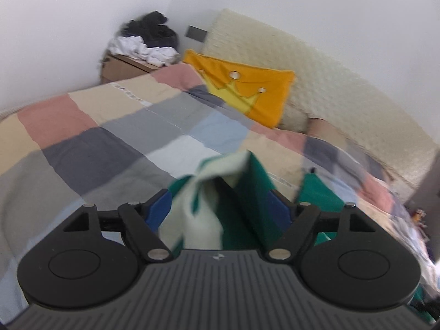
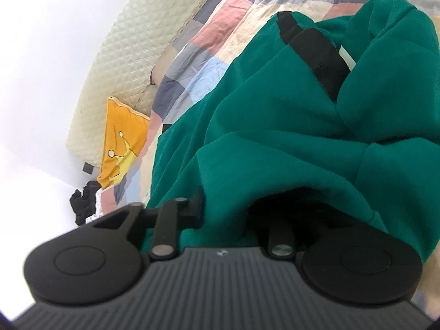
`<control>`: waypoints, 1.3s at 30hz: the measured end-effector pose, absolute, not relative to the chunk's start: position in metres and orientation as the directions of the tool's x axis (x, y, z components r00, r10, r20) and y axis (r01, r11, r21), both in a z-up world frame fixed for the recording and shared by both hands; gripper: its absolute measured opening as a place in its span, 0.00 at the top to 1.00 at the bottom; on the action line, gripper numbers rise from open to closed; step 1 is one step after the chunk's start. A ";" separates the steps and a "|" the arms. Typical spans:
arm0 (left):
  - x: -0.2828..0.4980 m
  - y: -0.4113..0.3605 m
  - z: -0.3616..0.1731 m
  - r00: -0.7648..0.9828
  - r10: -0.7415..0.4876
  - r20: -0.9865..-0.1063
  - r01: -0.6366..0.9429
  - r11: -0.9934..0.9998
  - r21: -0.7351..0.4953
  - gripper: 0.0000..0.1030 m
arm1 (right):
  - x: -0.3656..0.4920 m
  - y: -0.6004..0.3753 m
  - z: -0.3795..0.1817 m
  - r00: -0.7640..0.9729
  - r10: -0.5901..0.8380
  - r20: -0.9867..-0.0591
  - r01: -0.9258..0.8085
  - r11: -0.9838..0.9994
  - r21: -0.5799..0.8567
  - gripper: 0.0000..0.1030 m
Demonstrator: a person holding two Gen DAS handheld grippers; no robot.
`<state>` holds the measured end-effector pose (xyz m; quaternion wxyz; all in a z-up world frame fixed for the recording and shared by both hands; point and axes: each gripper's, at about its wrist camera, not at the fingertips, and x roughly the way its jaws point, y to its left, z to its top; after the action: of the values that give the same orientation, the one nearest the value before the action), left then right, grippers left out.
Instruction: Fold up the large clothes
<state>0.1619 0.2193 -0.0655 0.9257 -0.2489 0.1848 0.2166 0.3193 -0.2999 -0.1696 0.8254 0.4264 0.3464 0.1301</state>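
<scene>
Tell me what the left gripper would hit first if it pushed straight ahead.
The left gripper already has the green and cream garment between its fingers. Beyond that, probably the patchwork bedspread; depth is unclear.

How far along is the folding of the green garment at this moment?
Early. Done: the green garment is picked up off the patchwork bedspread. In hand: the left gripper has green-and-cream fabric bunched between its blue pads; the right gripper is draped in cloth, its fingers hidden. Left: no flat, finished fold shows; the garment hangs crumpled and needs spreading and folding.
</scene>
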 end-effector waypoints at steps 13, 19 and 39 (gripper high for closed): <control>0.163 0.145 -0.099 0.858 -0.111 -0.502 -0.225 0.796 -0.562 0.22 | 0.309 -0.287 -0.168 0.662 0.604 -0.444 0.047 0.558 0.828 0.20; 0.193 0.122 -0.127 0.790 -0.348 -0.505 -0.106 0.733 -0.672 0.18 | 0.309 -0.288 -0.168 0.668 0.614 -0.421 0.059 0.520 0.852 0.18; 0.285 0.086 -0.187 0.736 -0.432 -0.521 -0.203 0.593 -0.779 0.33 | 0.312 -0.308 -0.168 0.728 0.595 -0.342 0.106 0.395 0.913 0.17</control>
<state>0.2847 0.0857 -0.1870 0.8181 -0.4455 0.3567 -0.0700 0.3123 -0.3079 -0.1683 0.7659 0.5265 0.3327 0.1595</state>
